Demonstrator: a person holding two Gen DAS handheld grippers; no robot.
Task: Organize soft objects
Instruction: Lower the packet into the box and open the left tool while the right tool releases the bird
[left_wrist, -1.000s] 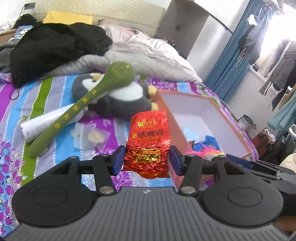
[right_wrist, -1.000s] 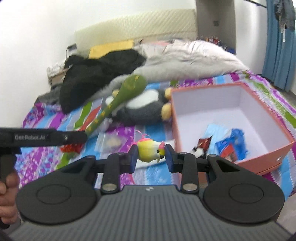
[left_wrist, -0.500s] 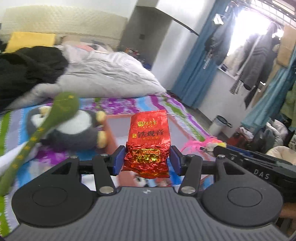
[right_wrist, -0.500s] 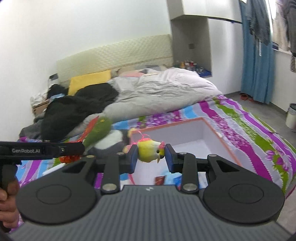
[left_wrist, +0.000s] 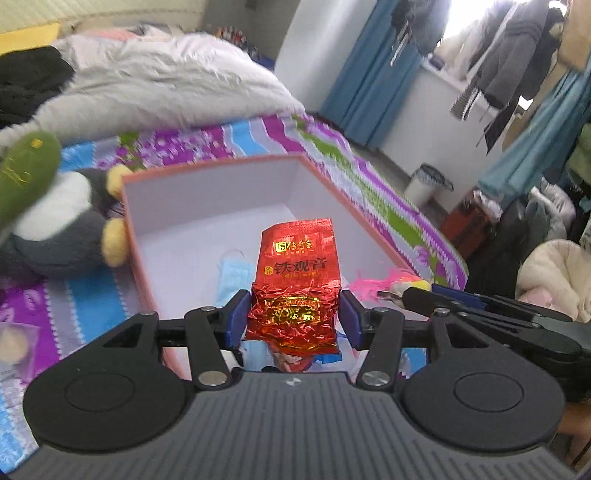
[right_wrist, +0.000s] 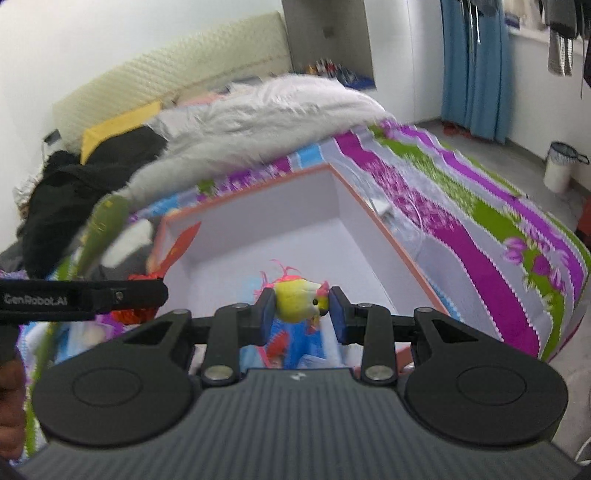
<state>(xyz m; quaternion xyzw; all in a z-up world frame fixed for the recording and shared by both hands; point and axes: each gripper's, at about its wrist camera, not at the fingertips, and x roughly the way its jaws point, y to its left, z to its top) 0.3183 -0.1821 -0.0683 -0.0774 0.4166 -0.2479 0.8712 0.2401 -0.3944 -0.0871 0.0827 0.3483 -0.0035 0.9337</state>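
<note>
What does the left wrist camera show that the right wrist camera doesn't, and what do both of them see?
Only the left wrist view shows the light blue face mask in the box and the coats hanging by the window. Only the right wrist view shows the yellow pillow and the black clothes pile. Both share the orange-rimmed white box, the crinkled red foil tea packet in the left hand-held gripper, and the small yellow plush bird in the right hand-held gripper.

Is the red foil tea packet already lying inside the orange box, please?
No, the red foil tea packet is clamped between the left gripper pads, held above the open orange box.
</note>
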